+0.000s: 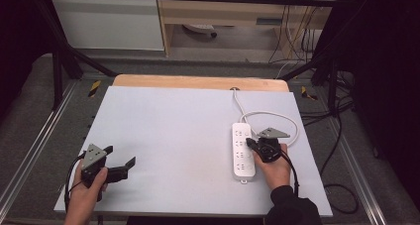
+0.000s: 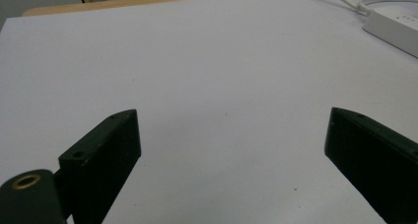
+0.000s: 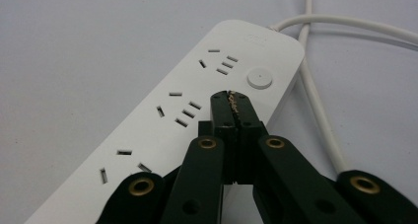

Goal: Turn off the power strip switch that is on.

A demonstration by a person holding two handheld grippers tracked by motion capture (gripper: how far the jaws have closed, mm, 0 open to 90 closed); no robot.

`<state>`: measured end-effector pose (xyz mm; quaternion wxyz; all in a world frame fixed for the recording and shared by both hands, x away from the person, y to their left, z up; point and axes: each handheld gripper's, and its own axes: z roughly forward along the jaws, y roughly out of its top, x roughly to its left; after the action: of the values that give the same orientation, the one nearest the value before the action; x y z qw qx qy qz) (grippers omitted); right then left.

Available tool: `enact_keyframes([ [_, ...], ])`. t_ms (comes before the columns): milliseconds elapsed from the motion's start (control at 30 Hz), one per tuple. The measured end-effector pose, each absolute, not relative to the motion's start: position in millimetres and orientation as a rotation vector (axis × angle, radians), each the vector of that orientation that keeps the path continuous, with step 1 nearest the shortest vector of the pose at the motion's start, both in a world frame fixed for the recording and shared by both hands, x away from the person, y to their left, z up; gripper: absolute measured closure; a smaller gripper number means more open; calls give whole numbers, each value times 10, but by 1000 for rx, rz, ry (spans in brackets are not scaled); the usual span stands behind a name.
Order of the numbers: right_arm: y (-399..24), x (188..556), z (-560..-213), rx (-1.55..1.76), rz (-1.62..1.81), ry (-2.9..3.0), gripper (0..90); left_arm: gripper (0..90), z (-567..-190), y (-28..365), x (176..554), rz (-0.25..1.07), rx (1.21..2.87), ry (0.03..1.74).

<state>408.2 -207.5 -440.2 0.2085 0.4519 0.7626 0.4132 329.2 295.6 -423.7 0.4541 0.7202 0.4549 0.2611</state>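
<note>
Step in hand: the right gripper (image 3: 230,101), jaws pressed together with nothing between them, is poised as a single poking tip over the power strip (image 1: 243,150); the likely aim is the round switch button (image 3: 259,78).
Power strip: white, lying lengthwise on the right half of the white table (image 1: 173,136), its cord end toward 12 o'clock and its free end toward 6 o'clock.
Cord: the white cord (image 1: 277,117) leaves the strip's far end, loops out toward 3 o'clock and runs up to the table's far edge.
Right gripper, place: in the high view (image 1: 251,144) it comes at the strip from 4 o'clock, its tip over the strip's right edge about midway along.
Tip and button: in the right gripper view the button sits at about 1 o'clock from the closed tip, near but apart from it.
Contact: whether the tip touches the strip's face I cannot tell; the angle hides any gap.
Left gripper: (image 1: 121,158) held over the table's near left corner, jaws spread wide and empty, well apart from the strip, which shows at 2 o'clock in the left gripper view (image 2: 394,29).
Next move calls for: a short advance toward 1 o'clock along the strip, then a straight press down on the button, keeping the jaws together so the tip does not slip into a socket slot (image 3: 189,110).
</note>
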Motion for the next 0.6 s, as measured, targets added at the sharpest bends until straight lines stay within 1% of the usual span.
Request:
enact_keyframes([
  [100,-2107,4080,-4404,1266,1208,2097,900,70,-4247,2952,3306,642,1779,1126],
  [600,-2086,4077,-4304,1250,1210,2082,900,73,-4238,2975,3306,625,1752,1140],
])
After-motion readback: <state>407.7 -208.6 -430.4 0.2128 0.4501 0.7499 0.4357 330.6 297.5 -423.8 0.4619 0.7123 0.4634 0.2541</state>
